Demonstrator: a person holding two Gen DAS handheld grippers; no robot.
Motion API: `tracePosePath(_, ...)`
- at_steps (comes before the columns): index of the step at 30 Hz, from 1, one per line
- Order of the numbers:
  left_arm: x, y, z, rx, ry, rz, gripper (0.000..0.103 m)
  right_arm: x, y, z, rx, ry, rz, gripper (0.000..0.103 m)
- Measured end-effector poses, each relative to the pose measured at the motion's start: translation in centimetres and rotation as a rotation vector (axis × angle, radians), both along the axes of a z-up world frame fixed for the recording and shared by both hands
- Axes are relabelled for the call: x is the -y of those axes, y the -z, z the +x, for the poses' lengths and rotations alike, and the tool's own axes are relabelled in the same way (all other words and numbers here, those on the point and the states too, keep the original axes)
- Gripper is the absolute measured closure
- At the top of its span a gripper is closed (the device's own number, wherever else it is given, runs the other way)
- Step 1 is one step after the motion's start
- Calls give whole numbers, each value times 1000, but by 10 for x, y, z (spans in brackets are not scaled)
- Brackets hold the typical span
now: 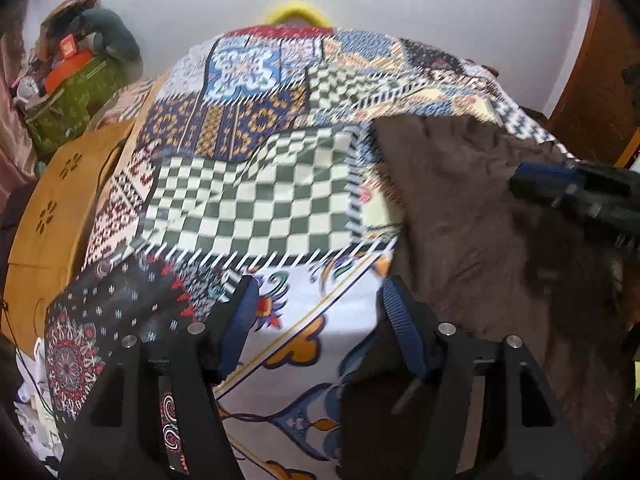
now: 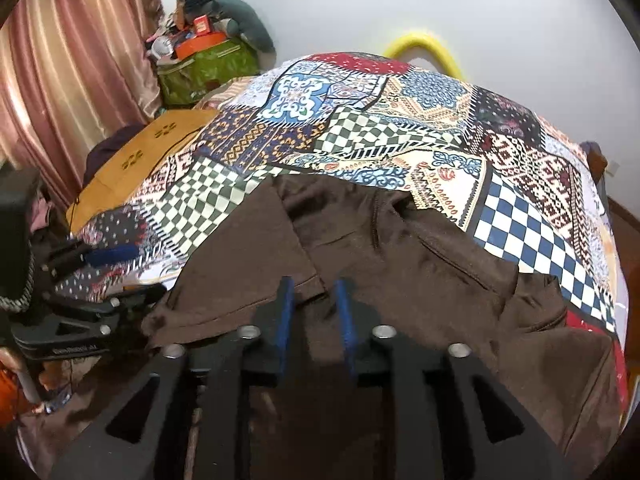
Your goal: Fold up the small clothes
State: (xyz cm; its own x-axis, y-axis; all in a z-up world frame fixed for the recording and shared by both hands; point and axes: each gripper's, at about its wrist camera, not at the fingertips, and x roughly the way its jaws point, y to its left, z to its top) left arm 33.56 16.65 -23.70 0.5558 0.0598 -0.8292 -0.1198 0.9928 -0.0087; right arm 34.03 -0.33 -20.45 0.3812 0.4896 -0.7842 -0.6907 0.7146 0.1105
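Note:
A dark brown garment (image 2: pixel 400 256) lies rumpled on a bed covered with a patchwork sheet (image 2: pixel 360 128). In the left wrist view the garment (image 1: pixel 480 240) fills the right side. My left gripper (image 1: pixel 316 296) is open and empty, above the sheet, with its right finger at the garment's left edge. My right gripper (image 2: pixel 314 300) is over the garment's near part, jaws a small gap apart, nothing visibly held. The right gripper also shows at the right edge of the left wrist view (image 1: pixel 576 192), and the left gripper at the left of the right wrist view (image 2: pixel 92 276).
A yellow-brown board (image 1: pixel 60 208) lies along the bed's left edge. A green bag (image 2: pixel 208 68) with boxes and clutter stands at the far left by a pink curtain (image 2: pixel 80 60). A yellow curved object (image 2: pixel 424 46) sits behind the bed at the white wall. A wooden door (image 1: pixel 596 92) is at right.

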Motion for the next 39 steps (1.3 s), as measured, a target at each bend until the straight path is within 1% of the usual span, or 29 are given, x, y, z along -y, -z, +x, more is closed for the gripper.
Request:
tracePosePath(4,12,-5,8,12,26,-4,38,-8,10,1,3,-5,-24,70)
tracePosePath(6,18,-2,11,2,41,-4,38,-10,12,4,9,-2,-12,70)
tracePosePath(10,24,9,16,-24,54,6,37,-12,15,9,-14,5,15,70)
tracePosePath(11,23,11,16,-22,49,-6,36,-13,15,8,-11,0,16,75)
tracePosePath(12,21,11,16,-21,44,-16,36,-14,15,7,-6,-13,15,86)
tracePosePath(14,17,12,15,-24,37,-37,35,-16,13,4,9,-18,12,97)
tracePosePath(16,14,10,14,-26,32,-44,35,-13,9,1,21,-21,34,99)
tracePosePath(19,9,4,10,-12,19,-55,35,-1,-4,-5,41,-3,84,100)
tracePosePath(21,7,0,9,-10,20,-58,35,4,-11,-10,52,2,92,100)
tracePosePath(25,7,-9,7,1,23,-40,35,15,-16,-16,77,9,63,100)
tracePosePath(27,9,-13,8,10,19,-46,35,20,-12,-17,76,22,36,100)
tracePosePath(31,21,-9,16,-15,38,-77,35,25,7,-13,48,39,-53,100)
tracePosePath(32,28,-6,20,-28,49,-68,35,26,10,-14,46,33,-68,100)
tracePosePath(34,35,-1,24,-37,53,-32,35,28,8,-18,71,26,-89,100)
tracePosePath(36,40,1,26,-34,55,-11,35,32,0,-21,93,27,-83,99)
tracePosePath(39,39,1,29,-36,59,-21,35,32,-18,-22,119,20,-32,96)
